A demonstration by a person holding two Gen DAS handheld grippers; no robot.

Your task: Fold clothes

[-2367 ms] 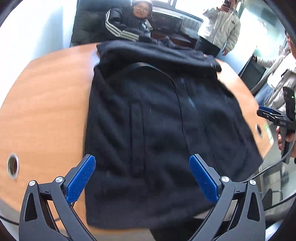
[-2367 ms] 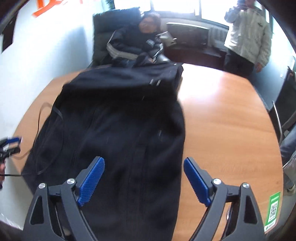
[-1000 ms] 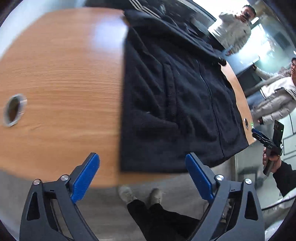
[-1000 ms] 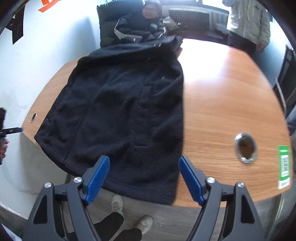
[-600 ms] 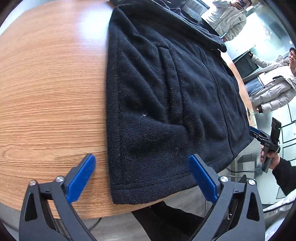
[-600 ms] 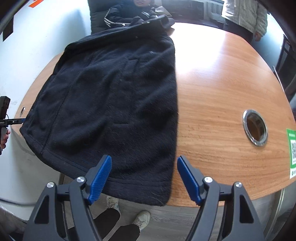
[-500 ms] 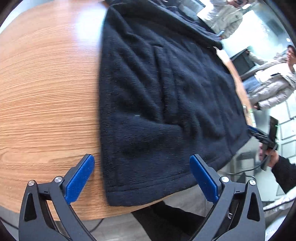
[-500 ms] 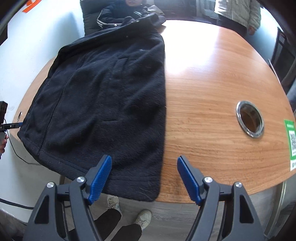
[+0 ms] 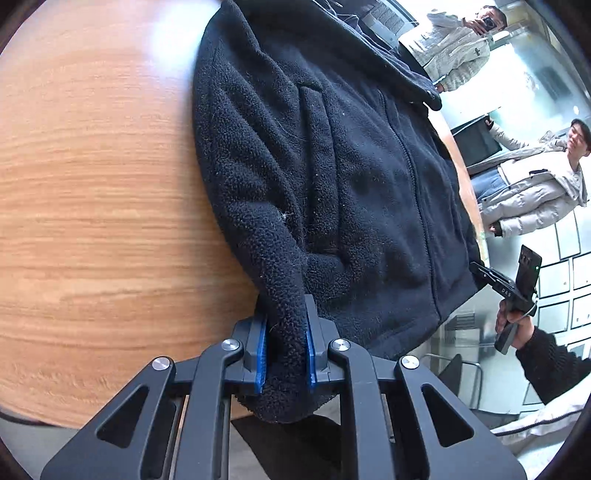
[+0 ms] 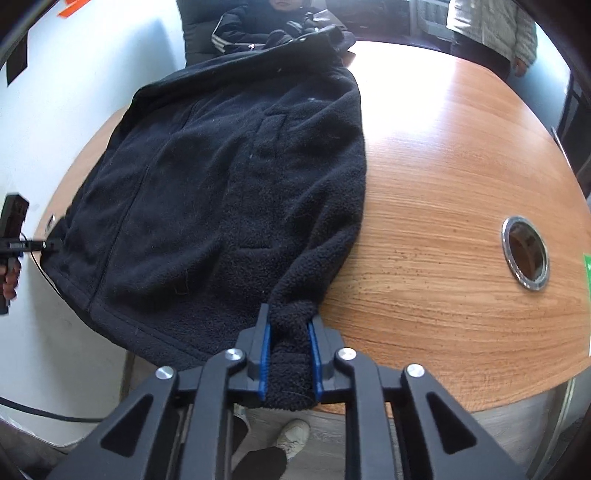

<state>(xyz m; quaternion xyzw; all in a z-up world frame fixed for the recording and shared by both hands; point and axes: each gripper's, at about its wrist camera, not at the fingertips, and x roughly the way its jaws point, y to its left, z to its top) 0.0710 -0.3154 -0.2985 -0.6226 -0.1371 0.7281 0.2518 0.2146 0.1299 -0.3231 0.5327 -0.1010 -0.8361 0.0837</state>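
Note:
A black fleece jacket (image 9: 332,177) lies flat on the round wooden table (image 9: 103,192), zipper up, collar at the far side. It also shows in the right wrist view (image 10: 229,177). My left gripper (image 9: 285,354) is shut on the jacket's near left hem corner at the table's front edge. My right gripper (image 10: 290,356) is shut on the near right hem corner, which bunches between the blue pads. Each gripper shows at the edge of the other's view: the right one (image 9: 495,282) and the left one (image 10: 22,245).
A metal cable hole (image 10: 524,254) sits in the table to the right of the jacket, with a green sticker (image 10: 587,273) beyond it. A seated person (image 10: 273,18) is at the far side. Two people stand at the right (image 9: 532,184).
Both grippers were open above the jacket's hem corners half a second ago. Both have since dropped to the front edge and closed on the two hem corners.

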